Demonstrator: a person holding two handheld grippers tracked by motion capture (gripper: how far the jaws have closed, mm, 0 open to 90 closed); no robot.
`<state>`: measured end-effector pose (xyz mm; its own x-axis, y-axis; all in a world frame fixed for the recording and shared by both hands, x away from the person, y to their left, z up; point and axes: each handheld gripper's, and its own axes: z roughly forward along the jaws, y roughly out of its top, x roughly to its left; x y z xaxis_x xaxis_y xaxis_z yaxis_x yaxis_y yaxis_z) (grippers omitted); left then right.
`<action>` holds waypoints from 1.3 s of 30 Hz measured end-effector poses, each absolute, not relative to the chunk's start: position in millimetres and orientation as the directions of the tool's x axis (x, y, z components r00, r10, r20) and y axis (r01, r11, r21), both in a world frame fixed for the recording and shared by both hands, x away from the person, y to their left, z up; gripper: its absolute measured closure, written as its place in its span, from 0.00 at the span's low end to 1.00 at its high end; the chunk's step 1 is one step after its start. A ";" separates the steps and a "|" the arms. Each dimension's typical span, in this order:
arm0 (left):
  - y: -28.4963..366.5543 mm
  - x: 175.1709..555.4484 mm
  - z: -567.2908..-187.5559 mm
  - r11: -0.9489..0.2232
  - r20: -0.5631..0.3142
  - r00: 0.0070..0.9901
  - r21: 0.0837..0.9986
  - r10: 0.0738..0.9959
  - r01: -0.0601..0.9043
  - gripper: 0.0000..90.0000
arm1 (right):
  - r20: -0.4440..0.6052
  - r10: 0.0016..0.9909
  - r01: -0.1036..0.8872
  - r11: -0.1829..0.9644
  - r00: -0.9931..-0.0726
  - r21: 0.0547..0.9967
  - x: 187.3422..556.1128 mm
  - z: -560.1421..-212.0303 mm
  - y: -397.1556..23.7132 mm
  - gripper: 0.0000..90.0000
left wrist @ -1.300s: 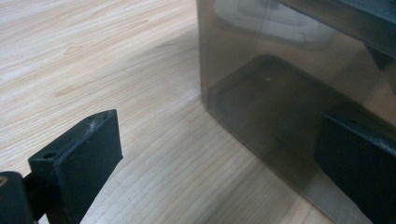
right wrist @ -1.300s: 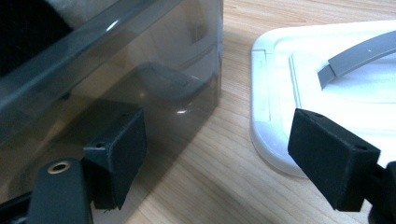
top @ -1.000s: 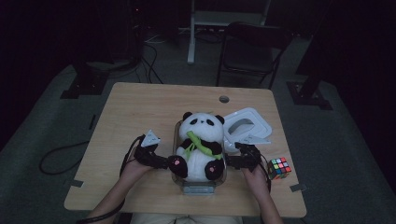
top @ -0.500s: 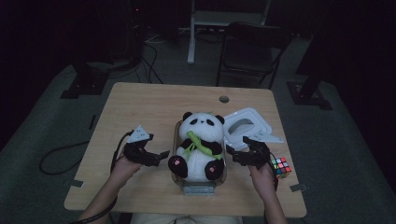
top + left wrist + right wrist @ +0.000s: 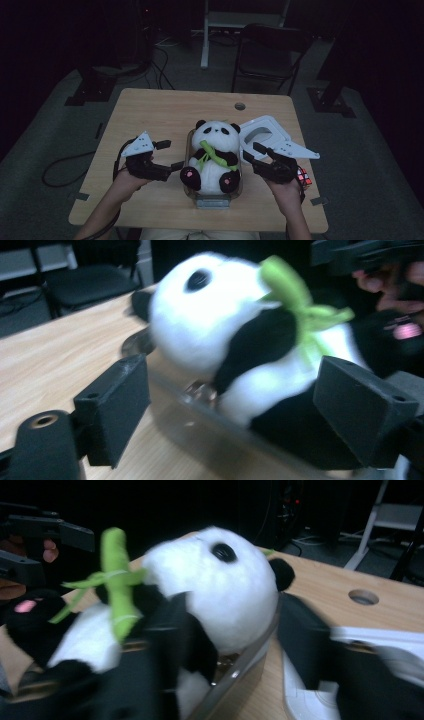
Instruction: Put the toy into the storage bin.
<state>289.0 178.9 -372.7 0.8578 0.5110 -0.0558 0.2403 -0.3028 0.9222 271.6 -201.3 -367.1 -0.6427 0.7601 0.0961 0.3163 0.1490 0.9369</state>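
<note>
two grippers flank a black-and-white plush panda [image 5: 213, 156] seated in a clear plastic container [image 5: 189, 150] mid-table. left gripper [image 5: 171, 156] fingers open, right gripper [image 5: 252, 157] fingers just closing, nothing gripped; regrasping is judged next.

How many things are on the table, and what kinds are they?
Toy panda: 1
Clear container that the panda sits in: 1
White lid: 1
Puzzle cube: 1
Total: 4
</note>
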 end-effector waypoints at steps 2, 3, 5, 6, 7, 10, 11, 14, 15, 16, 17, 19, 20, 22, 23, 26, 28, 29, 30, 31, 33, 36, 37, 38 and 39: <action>177.4 283.2 -369.0 -0.286 -0.050 0.869 0.934 0.493 0.215 0.35 | 0.076 0.748 0.298 0.167 -0.659 0.940 265.1 -360.8 -197.8 0.85; 176.7 281.5 -367.6 -0.279 -0.065 0.879 0.935 0.472 0.219 0.40 | 0.074 0.731 0.295 0.179 -0.678 0.939 262.5 -358.2 -196.0 0.87; 174.9 277.5 -366.5 -0.290 -0.059 0.895 0.935 0.443 0.206 0.47 | 0.074 0.702 0.296 0.200 -0.709 0.934 257.3 -354.2 -191.0 0.95; 174.3 276.4 -366.7 -0.292 -0.060 0.898 0.934 0.436 0.204 0.51 | 0.067 0.686 0.292 0.217 -0.725 0.932 253.8 -352.7 -187.6 0.96; 173.6 275.0 -366.8 -0.301 -0.064 0.906 0.931 0.418 0.205 0.53 | 0.073 0.673 0.292 0.218 -0.736 0.931 252.0 -352.2 -185.9 0.98; 170.1 267.8 -366.5 -0.323 -0.040 0.924 0.931 0.380 0.173 0.66 | 0.073 0.642 0.285 0.234 -0.763 0.929 244.5 -351.1 -179.6 1.00; 168.7 265.3 -366.0 -0.325 -0.035 0.929 0.931 0.368 0.163 0.69 | 0.078 0.628 0.285 0.236 -0.775 0.929 242.7 -351.0 -178.1 1.00; 165.9 261.8 -365.5 -0.364 -0.010 0.940 0.921 0.342 0.142 0.81 | 0.078 0.600 0.285 0.258 -0.796 0.923 238.6 -352.3 -172.3 1.00; 165.3 261.5 -365.7 -0.381 -0.009 0.946 0.914 0.323 0.138 0.88 | 0.093 0.587 0.293 0.255 -0.804 0.921 238.3 -353.3 -171.1 1.00; 165.1 260.7 -366.2 -0.386 -0.001 0.948 0.913 0.319 0.130 0.91 | 0.100 0.578 0.300 0.263 -0.810 0.917 237.8 -354.4 -169.5 1.00; 165.1 261.1 -366.3 -0.390 -0.012 0.948 0.910 0.317 0.142 0.93 | 0.097 0.570 0.298 0.270 -0.816 0.916 236.9 -355.6 -168.0 1.00; 164.6 261.0 -367.1 -0.397 -0.014 0.951 0.907 0.309 0.142 0.95 | 0.117 0.550 0.308 0.268 -0.827 0.913 235.3 -357.3 -166.9 1.00; 163.9 261.6 -367.8 -0.412 -0.013 0.953 0.900 0.302 0.143 0.95 | 0.116 0.544 0.305 0.270 -0.831 0.913 234.7 -358.1 -166.6 1.00; 163.1 263.4 -370.1 -0.411 -0.026 0.954 0.898 0.299 0.153 0.95 | 0.119 0.542 0.309 0.275 -0.832 0.910 233.9 -359.9 -165.9 1.00; 162.7 263.8 -370.9 -0.414 -0.026 0.954 0.897 0.299 0.155 0.95 | 0.125 0.539 0.317 0.279 -0.833 0.906 234.1 -361.6 -165.5 1.00; 160.9 265.8 -374.0 -0.423 -0.029 0.955 0.892 0.297 0.158 0.95 | 0.129 0.539 0.329 0.293 -0.832 0.898 235.5 -367.3 -163.8 1.00; 159.7 268.3 -377.5 -0.429 -0.044 0.955 0.886 0.294 0.173 0.95 | 0.145 0.534 0.342 0.291 -0.833 0.893 237.7 -371.7 -164.0 1.00; 159.3 269.6 -379.5 -0.431 -0.049 0.955 0.885 0.294 0.178 0.95 | 0.153 0.530 0.350 0.294 -0.834 0.889 238.9 -373.7 -164.1 1.00; 158.8 270.8 -381.5 -0.432 -0.057 0.952 0.882 0.299 0.189 0.95 | 0.159 0.530 0.356 0.293 -0.833 0.887 240.2 -375.9 -164.2 1.00; 158.2 272.0 -383.3 -0.435 -0.067 0.954 0.879 0.293 0.196 0.95 | 0.167 0.528 0.363 0.292 -0.832 0.885 241.5 -378.0 -164.2 1.00; 156.9 273.4 -386.2 -0.437 -0.075 0.953 0.876 0.293 0.203 0.95 | 0.174 0.528 0.374 0.301 -0.831 0.877 243.7 -382.5 -163.4 1.00; 154.5 275.5 -390.0 -0.436 -0.094 0.954 0.874 0.283 0.216 0.98 | 0.182 0.536 0.392 0.309 -0.825 0.866 246.9 -390.3 -162.2 1.00; 153.4 276.1 -392.0 -0.446 -0.092 0.957 0.870 0.275 0.211 0.98 | 0.191 0.536 0.400 0.307 -0.823 0.863 248.2 -393.1 -162.1 1.00; 152.7 276.6 -393.3 -0.446 -0.098 0.956 0.868 0.275 0.217 0.98 | 0.196 0.535 0.408 0.312 -0.822 0.858 249.5 -396.2 -162.1 1.00; 152.0 277.4 -394.7 -0.452 -0.102 0.956 0.864 0.276 0.223 0.98 | 0.196 0.539 0.410 0.313 -0.819 0.857 250.0 -398.0 -162.1 1.00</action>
